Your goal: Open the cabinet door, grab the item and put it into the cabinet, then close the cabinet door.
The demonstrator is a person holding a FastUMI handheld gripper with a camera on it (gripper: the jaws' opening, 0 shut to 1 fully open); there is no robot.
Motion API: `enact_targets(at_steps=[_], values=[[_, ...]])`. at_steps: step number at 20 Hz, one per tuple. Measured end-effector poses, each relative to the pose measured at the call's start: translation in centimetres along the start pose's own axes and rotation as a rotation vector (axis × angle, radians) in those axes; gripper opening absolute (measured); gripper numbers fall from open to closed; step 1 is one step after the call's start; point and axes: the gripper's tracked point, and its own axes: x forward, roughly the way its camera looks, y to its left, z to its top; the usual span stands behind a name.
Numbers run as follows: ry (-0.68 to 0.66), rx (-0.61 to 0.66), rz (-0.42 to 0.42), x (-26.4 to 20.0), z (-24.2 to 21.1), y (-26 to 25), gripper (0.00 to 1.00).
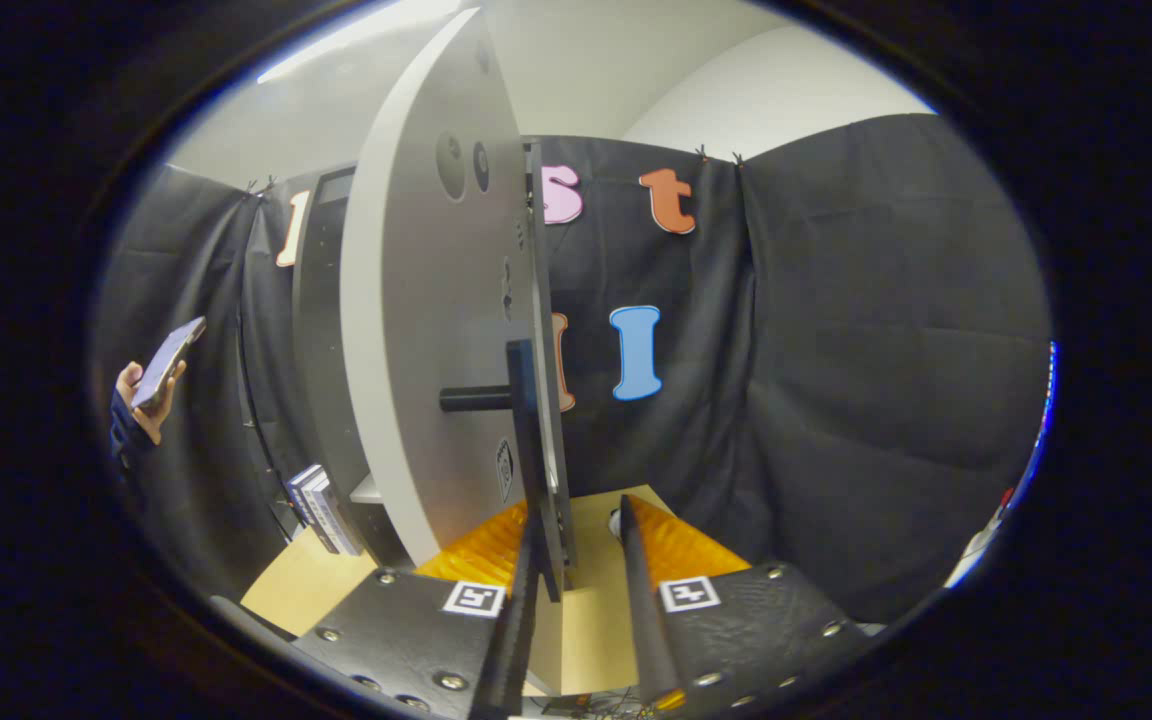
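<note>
The gripper [576, 590] is sitting nearest, its two fingers narrowly apart with the free edge of the door [416, 330] standing between them. The left finger [521, 600] is lying against the door's edge and the right finger [641, 590] is standing a little off it, so I cannot tell whether both are pressing. The black handle [511, 400] is sticking out of the door just beyond the fingertips.

The door is standing swung out from the cabinet [321, 330], so by my reckoning the opening step is in hand or near done. The next move calls for letting go of the door and going for the item; which thing that is, I cannot tell. A small white object [615, 521] is lying on the table [306, 585] just ahead of the right finger.

A stack of books [321, 508] is leaning by the cabinet's foot, near the table's left edge. Beyond it a hand [136, 400] is holding a phone [168, 362]. Black cloth is walling the booth behind.
</note>
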Motion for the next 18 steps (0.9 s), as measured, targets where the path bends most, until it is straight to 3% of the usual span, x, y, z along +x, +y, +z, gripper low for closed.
enact_targets(at_steps=[2, 7, 15, 18], values=[[0.008, 0.017, -0.008, -0.5, -0.2, -0.2, 0.49], [0.008, 0.039, -0.094, -1.9, -1.0, -1.5, 0.49], [-0.014, 0.049, -0.307, -4.6, -1.5, -4.7, 0.49], [-0.049, 0.098, -0.329, -5.2, -1.3, -4.4, 0.49]])
